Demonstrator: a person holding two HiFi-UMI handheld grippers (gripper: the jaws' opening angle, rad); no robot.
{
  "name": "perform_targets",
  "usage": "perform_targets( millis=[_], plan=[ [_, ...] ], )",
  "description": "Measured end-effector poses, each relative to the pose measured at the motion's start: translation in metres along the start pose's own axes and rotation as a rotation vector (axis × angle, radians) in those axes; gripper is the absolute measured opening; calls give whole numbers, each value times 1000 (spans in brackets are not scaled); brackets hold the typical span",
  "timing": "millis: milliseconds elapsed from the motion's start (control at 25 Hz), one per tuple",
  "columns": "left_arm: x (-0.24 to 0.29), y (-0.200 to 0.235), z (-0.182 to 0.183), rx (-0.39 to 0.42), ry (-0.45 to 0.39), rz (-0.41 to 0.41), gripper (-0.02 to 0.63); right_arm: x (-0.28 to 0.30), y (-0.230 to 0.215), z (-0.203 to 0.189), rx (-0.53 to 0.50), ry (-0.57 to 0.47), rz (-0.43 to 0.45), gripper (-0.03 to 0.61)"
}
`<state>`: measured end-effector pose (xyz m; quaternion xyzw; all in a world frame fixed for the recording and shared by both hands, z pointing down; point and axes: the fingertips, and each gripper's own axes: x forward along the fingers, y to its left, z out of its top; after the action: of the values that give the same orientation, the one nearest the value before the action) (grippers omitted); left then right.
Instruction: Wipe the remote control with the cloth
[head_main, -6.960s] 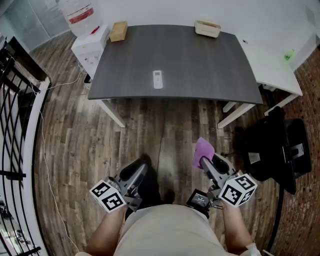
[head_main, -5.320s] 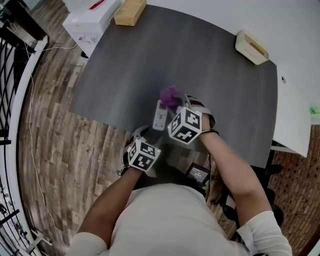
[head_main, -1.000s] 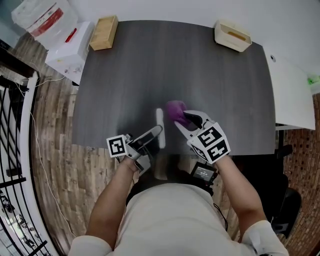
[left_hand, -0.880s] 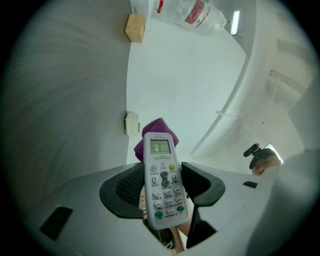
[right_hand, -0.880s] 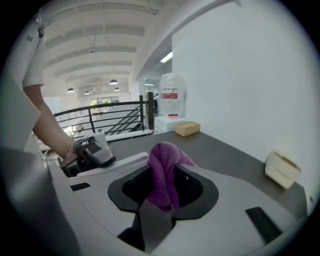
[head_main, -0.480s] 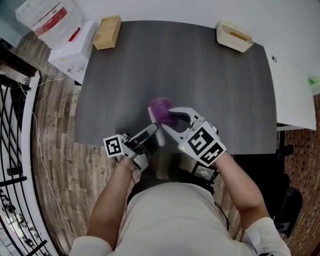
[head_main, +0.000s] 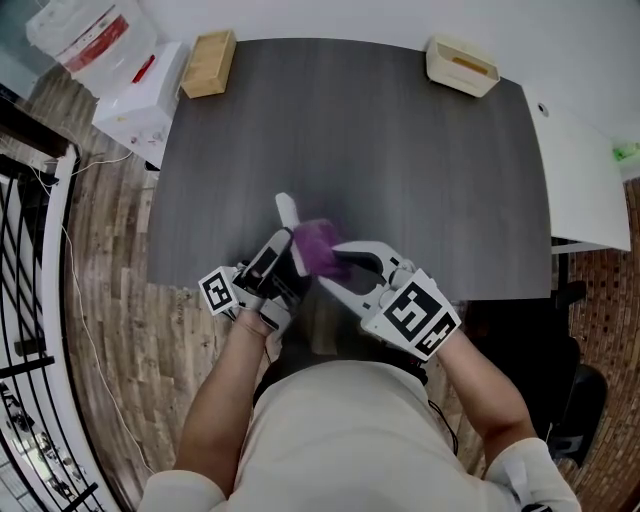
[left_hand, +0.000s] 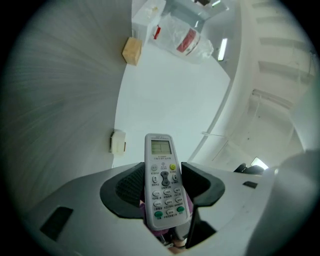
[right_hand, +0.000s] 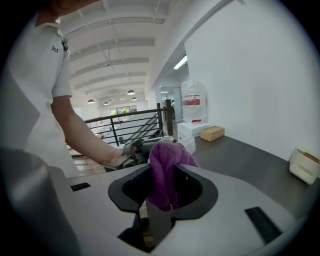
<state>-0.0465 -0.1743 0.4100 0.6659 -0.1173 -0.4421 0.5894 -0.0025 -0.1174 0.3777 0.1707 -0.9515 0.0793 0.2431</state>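
The white remote control (head_main: 287, 212) is held off the dark grey table (head_main: 400, 150), its screen end pointing away from me. My left gripper (head_main: 280, 258) is shut on its lower half; in the left gripper view the remote (left_hand: 162, 175) stands upright between the pads, buttons facing the camera. My right gripper (head_main: 338, 258) is shut on a bunched purple cloth (head_main: 318, 246). The cloth rests against the remote just past the left jaws. In the right gripper view the cloth (right_hand: 166, 172) hangs between the jaws, with the left gripper (right_hand: 134, 149) right behind it.
A wooden box (head_main: 208, 63) sits at the table's far left corner and a beige holder (head_main: 461, 64) at the far right. A white box with a plastic bag (head_main: 120, 90) stands left of the table. A white table (head_main: 575, 170) adjoins on the right. A black railing (head_main: 20, 300) runs along the left.
The remote lay flat on the table a second ago; now the left gripper holds it raised and angled left. The right gripper brought the cloth leftward onto it.
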Motion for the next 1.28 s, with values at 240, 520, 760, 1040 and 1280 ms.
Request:
perform_targets(
  millis=[240,520,760,1040,1280],
  plan=[
    [0,-23,9,-11,-13,-97,230,-17,44,-6,-30,17,170,130],
    [2,-58,-1,-64,68,-248,230,-45,7,21,26,-92,124,130],
    [9,-71,-27,-109,167,-305,230,-10,-66,49,-76,-42,-173,130],
    [4,-59,-18,-66,159,-224,230,10,-30,41,-385,67,-167,130],
    [2,-50,2,-13,52,-178,230,12,-12,30,-474,105,-176,130]
  ],
)
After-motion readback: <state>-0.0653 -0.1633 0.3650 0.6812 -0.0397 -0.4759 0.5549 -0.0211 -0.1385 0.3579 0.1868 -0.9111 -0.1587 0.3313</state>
